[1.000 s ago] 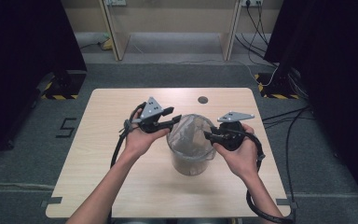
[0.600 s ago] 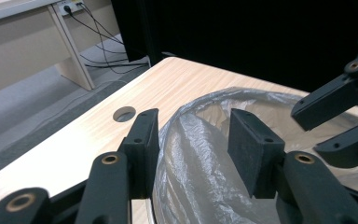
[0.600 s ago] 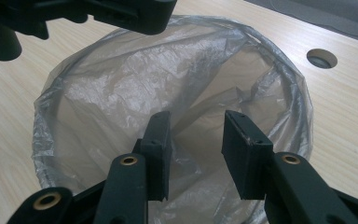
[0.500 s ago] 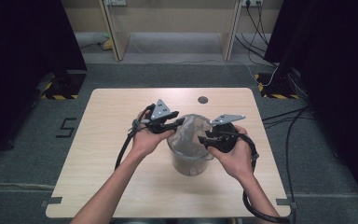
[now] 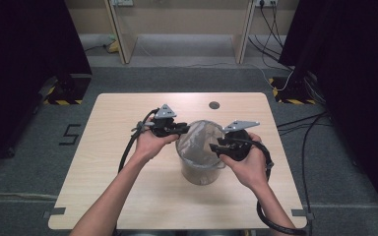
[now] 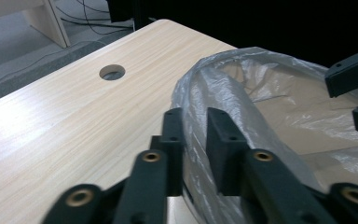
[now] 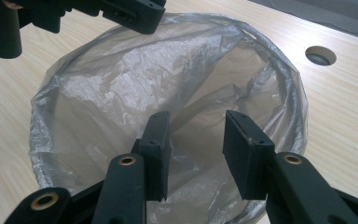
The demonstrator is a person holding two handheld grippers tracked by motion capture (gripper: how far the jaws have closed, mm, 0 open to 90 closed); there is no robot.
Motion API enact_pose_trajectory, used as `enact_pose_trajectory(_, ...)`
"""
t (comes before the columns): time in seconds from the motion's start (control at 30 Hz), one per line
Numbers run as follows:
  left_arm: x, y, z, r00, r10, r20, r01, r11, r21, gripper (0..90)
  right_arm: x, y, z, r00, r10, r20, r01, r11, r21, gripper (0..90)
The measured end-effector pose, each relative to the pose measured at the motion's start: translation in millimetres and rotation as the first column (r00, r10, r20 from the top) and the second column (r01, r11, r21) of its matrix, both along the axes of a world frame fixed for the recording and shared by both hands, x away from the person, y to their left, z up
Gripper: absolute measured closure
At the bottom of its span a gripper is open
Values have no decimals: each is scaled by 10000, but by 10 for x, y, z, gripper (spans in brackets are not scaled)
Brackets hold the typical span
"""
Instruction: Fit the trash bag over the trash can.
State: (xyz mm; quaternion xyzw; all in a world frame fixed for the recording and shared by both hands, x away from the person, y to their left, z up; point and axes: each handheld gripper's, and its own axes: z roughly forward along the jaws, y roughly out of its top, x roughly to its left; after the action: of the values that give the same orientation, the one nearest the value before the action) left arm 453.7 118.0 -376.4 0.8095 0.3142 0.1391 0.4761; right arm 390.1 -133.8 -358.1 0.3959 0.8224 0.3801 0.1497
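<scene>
A clear bin (image 5: 199, 169) lined with a thin plastic bag (image 5: 202, 140) stands mid-table. My left gripper (image 5: 184, 130) is at the bin's left rim. Its jaws have just been closing, and in the left gripper view (image 6: 196, 126) they stand narrow with the bag's folded edge (image 6: 193, 93) pinched between them. My right gripper (image 5: 214, 147) sits at the right rim, open. In its own view (image 7: 196, 135) the jaws straddle the near edge, with the bag (image 7: 168, 70) hanging loose inside. The other hand's gripper (image 7: 121, 14) shows across the rim.
The light wooden table (image 5: 128, 187) has a round cable hole (image 5: 214, 105) behind the bin. Cables trail from both grippers off the front edge. Grey floor, shelving legs and more cables lie beyond the table.
The left hand has come down and toward the bin's rim, and its jaws have narrowed onto the bag's edge. The right hand has stayed at the opposite rim.
</scene>
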Motion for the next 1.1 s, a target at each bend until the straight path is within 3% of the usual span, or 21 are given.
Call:
enact_pose_trajectory(0.13, 39, 47, -11, 9996, 49, -293, -57, 9996, -284, 894, 7, -9, -15, 10000, -22, -16, 21, 10000, -22, 611)
enact_pose_trajectory(0.7, 142, 153, -91, 9968, 466, -651, -506, 9969, -602, 892, 25, -27, -82, 9997, -113, -210, 113, 9999, -26, 610)
enact_pose_trajectory(0.77, 152, 171, -103, 9965, 504, -665, -544, 9968, -594, 867, 24, -35, -85, 9997, -120, -226, 120, 9999, -8, 608)
enact_pose_trajectory(0.9, 157, 225, -83, 9959, 685, -595, -728, 9946, -738, 705, 22, -47, -81, 9997, -115, -192, 115, 9999, 2, 603)
enact_pose_trajectory(1.1, 102, 261, 29, 9970, 768, -17, -765, 9914, -1060, 570, 25, -39, -46, 9999, -148, -30, 148, 9999, 68, 593)
